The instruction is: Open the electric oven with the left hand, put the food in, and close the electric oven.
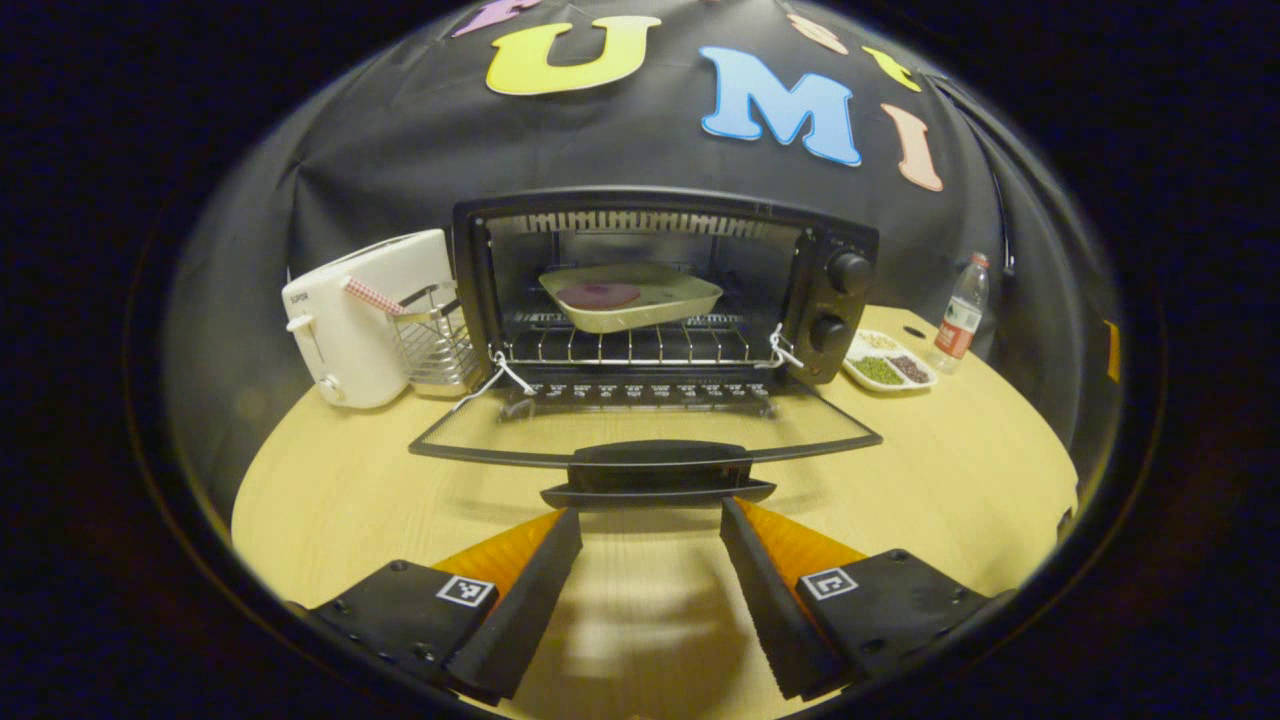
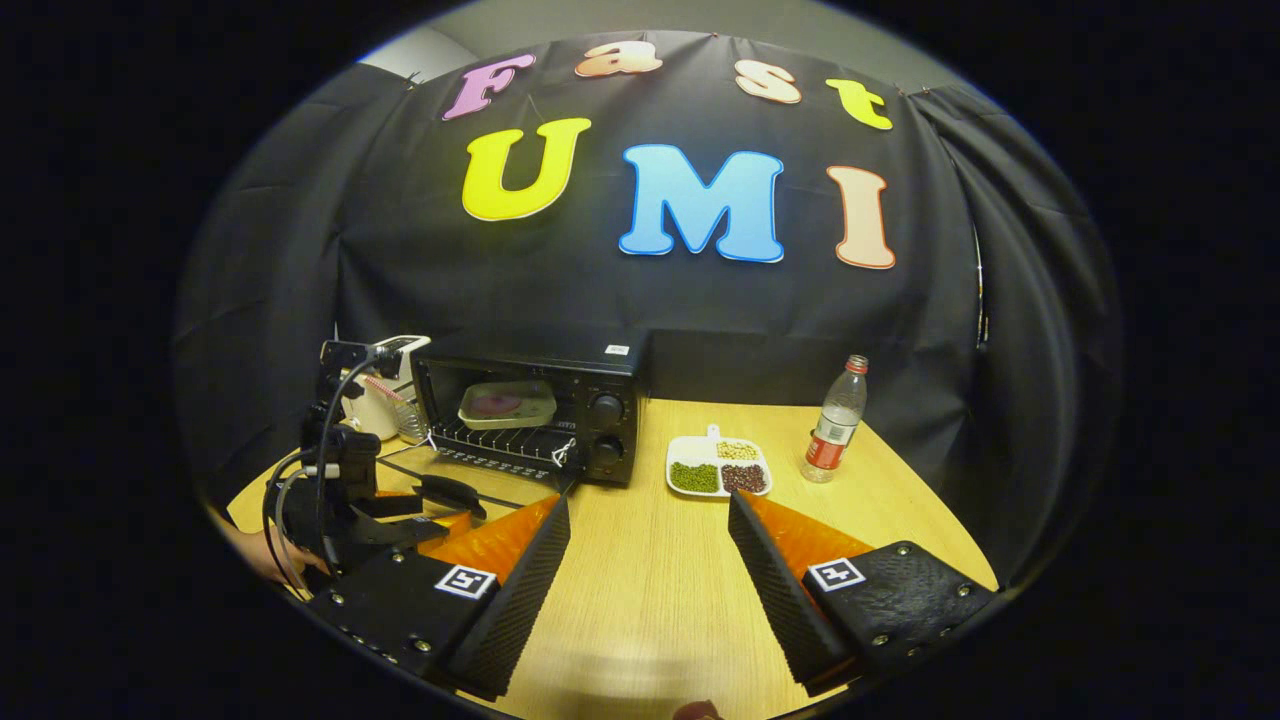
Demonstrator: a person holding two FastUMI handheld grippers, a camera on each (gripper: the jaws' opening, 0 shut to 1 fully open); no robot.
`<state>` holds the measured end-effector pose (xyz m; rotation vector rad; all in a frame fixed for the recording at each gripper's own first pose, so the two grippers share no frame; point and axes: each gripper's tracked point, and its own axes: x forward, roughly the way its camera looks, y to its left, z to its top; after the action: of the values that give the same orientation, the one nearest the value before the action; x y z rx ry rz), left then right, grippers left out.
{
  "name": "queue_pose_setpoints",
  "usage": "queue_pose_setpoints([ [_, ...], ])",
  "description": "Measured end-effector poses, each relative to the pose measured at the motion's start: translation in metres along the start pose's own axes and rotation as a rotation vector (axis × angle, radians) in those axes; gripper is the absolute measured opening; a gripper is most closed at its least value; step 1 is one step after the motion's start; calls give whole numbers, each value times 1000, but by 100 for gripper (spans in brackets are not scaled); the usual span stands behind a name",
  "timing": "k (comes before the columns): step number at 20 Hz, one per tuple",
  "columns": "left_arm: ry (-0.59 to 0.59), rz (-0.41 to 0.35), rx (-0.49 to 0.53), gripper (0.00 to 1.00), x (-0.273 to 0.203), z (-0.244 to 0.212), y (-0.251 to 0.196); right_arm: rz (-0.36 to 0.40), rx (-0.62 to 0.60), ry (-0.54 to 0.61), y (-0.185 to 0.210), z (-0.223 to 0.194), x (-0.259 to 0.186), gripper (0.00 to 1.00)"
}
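Observation:
The black electric oven point(image 1: 840, 300) stands at the back of the wooden table with its glass door point(image 1: 640, 430) folded down flat. A cream tray with a dark red slice of food point(image 1: 598, 295) rests on the wire rack inside. My left gripper point(image 1: 650, 530) is open just in front of the door's handle point(image 1: 655, 478), not touching it. My right gripper point(image 2: 648, 515) is open over bare table, to the right of the oven point(image 2: 600, 415) and well back from it. In the right gripper view the left gripper point(image 2: 345, 500) shows by the open door point(image 2: 440, 480).
A white toaster point(image 1: 365, 315) and a wire rack point(image 1: 435, 345) stand left of the oven. On its right lie a white divided dish of beans point(image 1: 888, 365) and a plastic bottle point(image 1: 960, 315). The table point(image 1: 980, 460) spreads wide in front and to the right.

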<state>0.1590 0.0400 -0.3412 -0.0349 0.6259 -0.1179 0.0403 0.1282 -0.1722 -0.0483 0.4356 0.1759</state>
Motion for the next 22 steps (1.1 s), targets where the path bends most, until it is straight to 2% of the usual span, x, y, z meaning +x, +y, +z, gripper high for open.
queue_pose_setpoints([
  [3, -31, -1, -16, 96, -6, 15, 0, 11, -4, 1, 7, 2, 6, 98],
  [4, -44, -2, -9, 91, -8, 21, -1, 17, -5, 1, 9, 2, 7, 98],
  [6, -76, -5, 20, 100, -11, 32, 0, 23, -11, 1, 11, 2, 8, 98],
  [7, -95, -5, 36, 96, -12, 39, 0, 25, -11, 3, 12, 1, 10, 98],
  [8, -115, -5, 51, 100, -13, 47, -1, 25, -7, 4, 12, 1, 10, 98],
  [9, -135, -5, 66, 96, -14, 55, -1, 27, -2, 5, 13, 1, 11, 98],
  [13, -222, -10, 97, 96, -9, 95, -2, 20, 1, 6, 9, 0, 11, 98],
  [14, -235, -21, 101, 100, -6, 104, -4, 18, 4, 7, 8, -1, 10, 98],
  [15, -244, -32, 104, 95, -3, 114, -8, 17, 11, 5, 6, -1, 9, 98],
  [17, -291, -30, 116, 95, -8, 141, -12, 8, 20, -10, 2, 4, 6, 98],
  [18, -328, -24, 125, 100, -16, 156, -15, 3, 23, -25, -1, 9, 3, 98],
  [19, -359, -18, 129, 100, -26, 168, -19, 0, 26, -43, -5, 15, 0, 98],
  [21, -424, -14, 121, 91, -57, 189, -31, -5, 34, -84, -16, 27, -9, 98],
  [22, -451, -8, 113, 100, -79, 195, -39, -7, 40, -105, -23, 34, -14, 98],
])
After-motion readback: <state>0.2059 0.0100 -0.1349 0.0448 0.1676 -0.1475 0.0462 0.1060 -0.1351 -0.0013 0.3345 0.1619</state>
